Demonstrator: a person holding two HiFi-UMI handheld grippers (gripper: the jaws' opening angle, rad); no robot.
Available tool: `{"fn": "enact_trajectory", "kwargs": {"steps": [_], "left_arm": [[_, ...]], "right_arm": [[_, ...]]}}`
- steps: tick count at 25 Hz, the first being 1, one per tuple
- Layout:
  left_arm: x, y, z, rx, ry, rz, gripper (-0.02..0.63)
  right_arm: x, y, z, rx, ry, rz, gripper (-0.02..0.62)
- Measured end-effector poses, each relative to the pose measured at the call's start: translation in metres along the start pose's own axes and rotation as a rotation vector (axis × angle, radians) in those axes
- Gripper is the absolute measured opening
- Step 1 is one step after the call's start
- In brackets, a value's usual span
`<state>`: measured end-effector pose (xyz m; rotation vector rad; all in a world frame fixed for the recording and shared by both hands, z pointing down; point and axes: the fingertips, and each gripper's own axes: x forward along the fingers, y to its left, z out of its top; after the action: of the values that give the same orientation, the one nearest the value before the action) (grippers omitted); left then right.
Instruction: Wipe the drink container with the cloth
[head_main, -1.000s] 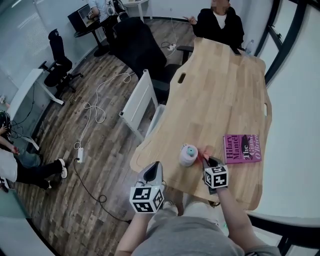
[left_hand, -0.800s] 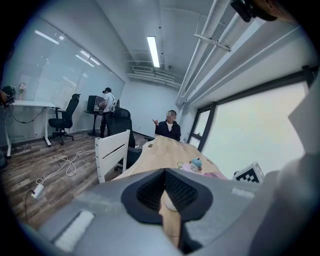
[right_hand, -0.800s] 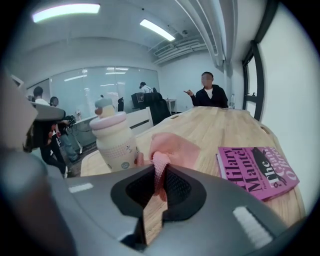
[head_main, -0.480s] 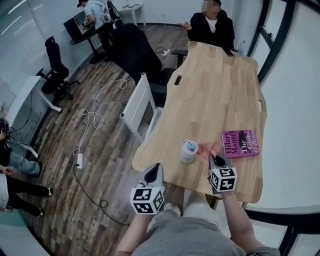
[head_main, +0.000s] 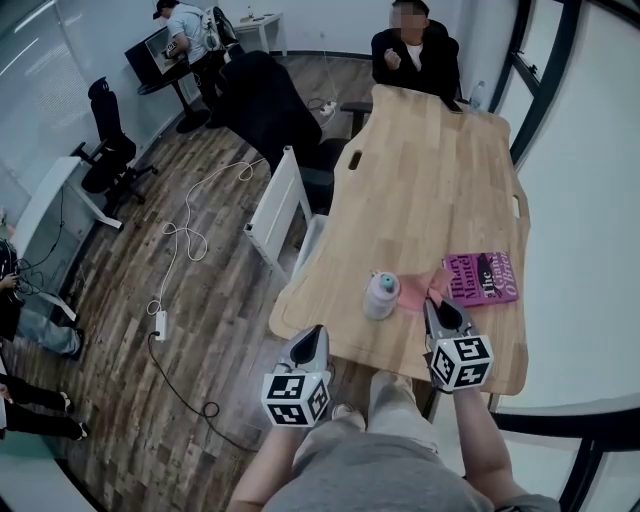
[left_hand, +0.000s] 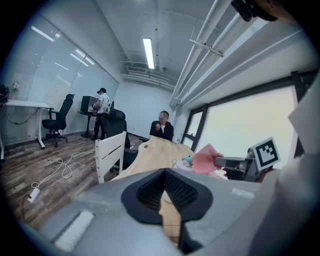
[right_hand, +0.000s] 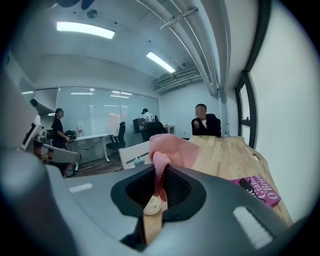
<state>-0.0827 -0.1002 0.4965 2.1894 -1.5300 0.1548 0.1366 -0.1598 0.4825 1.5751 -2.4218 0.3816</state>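
Note:
A small pale drink container (head_main: 381, 296) with a teal cap stands upright near the table's near-left edge. A pink cloth (head_main: 422, 288) hangs just right of it, pinched in my right gripper (head_main: 441, 303), which is shut on the cloth (right_hand: 170, 149). The cloth sits beside the container; I cannot tell if they touch. My left gripper (head_main: 310, 342) hovers off the table's near-left corner, shut with nothing in it. In the left gripper view the container (left_hand: 187, 161) and cloth (left_hand: 206, 159) show ahead to the right.
A magenta book (head_main: 484, 276) lies on the wooden table (head_main: 430, 180) right of the cloth. A person sits at the table's far end. A white chair (head_main: 283, 205) and black office chair stand left of the table; cables run across the floor.
My right gripper has pulled back toward me and slightly right with the cloth, which now hangs beside the container. The left gripper has barely moved.

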Motion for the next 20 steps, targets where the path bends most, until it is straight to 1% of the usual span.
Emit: {"fn": "enact_trajectory", "kwargs": {"steps": [5, 12, 17, 20], "left_arm": [[-0.005, -0.002, -0.002, 0.003, 0.0, -0.01, 0.005], [-0.01, -0.003, -0.004, -0.002, -0.002, -0.02, 0.005], [-0.01, -0.002, -0.002, -0.005, -0.005, -0.018, 0.005], [-0.007, -0.001, -0.003, -0.009, -0.005, -0.015, 0.005]], "right_arm": [[-0.013, 0.021, 0.014, -0.02, -0.032, 0.079, 0.026], [-0.022, 0.038, 0.021, -0.029, -0.057, 0.131, 0.026], [-0.019, 0.051, 0.014, -0.047, -0.022, 0.198, 0.026], [-0.014, 0.053, 0.004, -0.054, 0.011, 0.217, 0.026]]}}
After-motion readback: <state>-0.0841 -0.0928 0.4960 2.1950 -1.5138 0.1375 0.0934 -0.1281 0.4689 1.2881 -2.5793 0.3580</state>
